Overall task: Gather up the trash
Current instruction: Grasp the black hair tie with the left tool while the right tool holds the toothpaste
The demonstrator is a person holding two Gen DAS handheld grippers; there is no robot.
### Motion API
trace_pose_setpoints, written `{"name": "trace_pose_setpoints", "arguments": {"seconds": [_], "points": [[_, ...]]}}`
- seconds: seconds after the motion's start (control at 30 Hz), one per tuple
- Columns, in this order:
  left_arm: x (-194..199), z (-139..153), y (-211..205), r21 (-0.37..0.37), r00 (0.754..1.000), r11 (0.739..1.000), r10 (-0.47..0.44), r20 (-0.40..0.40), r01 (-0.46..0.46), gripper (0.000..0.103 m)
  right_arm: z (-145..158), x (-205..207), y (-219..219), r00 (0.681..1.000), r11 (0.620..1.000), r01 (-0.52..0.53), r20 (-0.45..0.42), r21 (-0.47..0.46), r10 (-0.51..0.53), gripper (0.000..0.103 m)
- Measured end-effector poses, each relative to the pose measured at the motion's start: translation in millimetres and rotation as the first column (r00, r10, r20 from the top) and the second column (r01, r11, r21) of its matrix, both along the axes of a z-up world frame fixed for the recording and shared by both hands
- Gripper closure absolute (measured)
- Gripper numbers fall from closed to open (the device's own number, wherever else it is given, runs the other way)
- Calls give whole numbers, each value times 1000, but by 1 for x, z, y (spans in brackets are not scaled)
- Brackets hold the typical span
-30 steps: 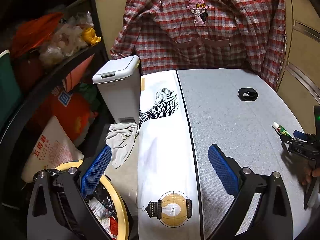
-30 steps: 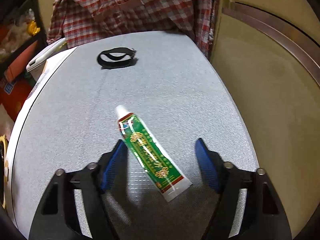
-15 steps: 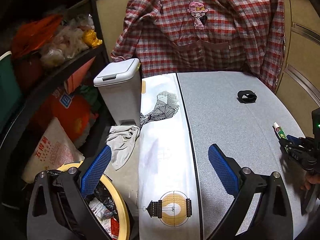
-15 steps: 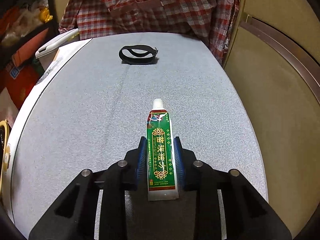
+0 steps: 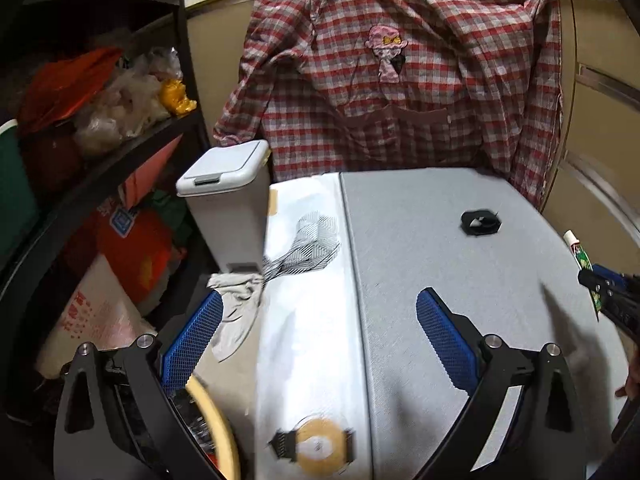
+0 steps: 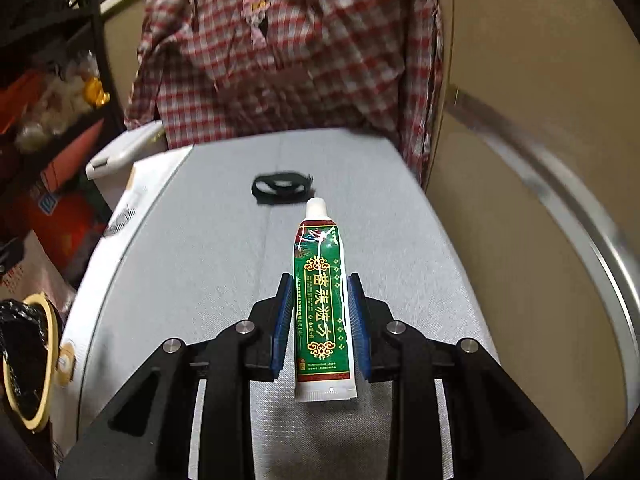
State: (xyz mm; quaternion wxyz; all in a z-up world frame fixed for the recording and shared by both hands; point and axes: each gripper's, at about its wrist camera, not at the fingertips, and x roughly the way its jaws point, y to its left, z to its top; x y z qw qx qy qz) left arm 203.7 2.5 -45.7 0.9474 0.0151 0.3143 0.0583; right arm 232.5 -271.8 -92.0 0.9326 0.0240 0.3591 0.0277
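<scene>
We see the tube lengthwise between the right gripper pads, cap pointing away toward the band lying farther back on the table. Left of the table stands 1 lidded bin, with the basket nearer us; the shirt hangs behind.

Glossy tube, woven cloth tabletop

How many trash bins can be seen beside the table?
2: a white lidded bin at the table's far left, and a yellow-rimmed bin with a black bag, nearer, left. Others may be hidden.
</scene>
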Motion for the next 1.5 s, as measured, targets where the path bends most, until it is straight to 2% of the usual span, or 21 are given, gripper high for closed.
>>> {"name": "trace_pose_setpoints", "arguments": {"seconds": [0.2, 0.33, 0.43, 0.63, 0.83, 0.97, 1.0, 1.1, 1.17, 1.23, 1.27, 1.33, 1.5], "points": [[49, -2, -37, -77, 997, 995, -66, 38, 69, 9, 9, 6, -4, 1000, 999, 12, 11, 29, -12, 75], [86, -13, -75, -52, 990, 989, -136, 42, 138, 9, 9, 14, -7, 1000, 999, 22, 10, 34, -23, 75], [119, -31, -107, -23, 983, 983, -182, 14, 183, 9, 6, 23, -11, 999, 999, 32, -1, 36, -32, 75], [167, -62, -147, -25, 972, 973, -229, -52, 228, 9, -6, 46, -21, 998, 997, 56, -31, 50, -54, 75], [192, -75, -169, -16, 960, 963, -269, -77, 269, 9, -24, 68, -39, 994, 994, 93, -66, 52, -90, 75], [208, -89, -173, -45, 957, 964, -267, -111, 264, 12, -32, 76, -49, 991, 993, 110, -80, 40, -107, 75], [213, -92, -175, -60, 950, 960, -280, -140, 274, 14, -34, 78, -51, 990, 993, 114, -86, 39, -110, 75], [219, -95, -177, -107, 934, 946, -320, -159, 306, 39, -37, 81, -53, 989, 993, 116, -92, 33, -112, 75], [219, -97, -177, -126, 930, 941, -333, -159, 315, 78, -38, 82, -53, 989, 993, 113, -95, 29, -110, 75], [217, -98, -176, -143, 927, 937, -338, -159, 317, 92, -39, 83, -53, 989, 994, 111, -98, 26, -108, 75], [215, -97, -176, -139, 929, 937, -339, -150, 319, 96, -39, 83, -53, 990, 994, 109, -98, 26, -106, 75], [207, -92, -174, -112, 935, 941, -332, -122, 320, 97, -37, 82, -52, 990, 994, 107, -96, 27, -104, 75], [186, -74, -163, -102, 946, 949, -308, -99, 298, 98, -23, 74, -50, 993, 994, 103, -69, 35, -101, 75]]}}
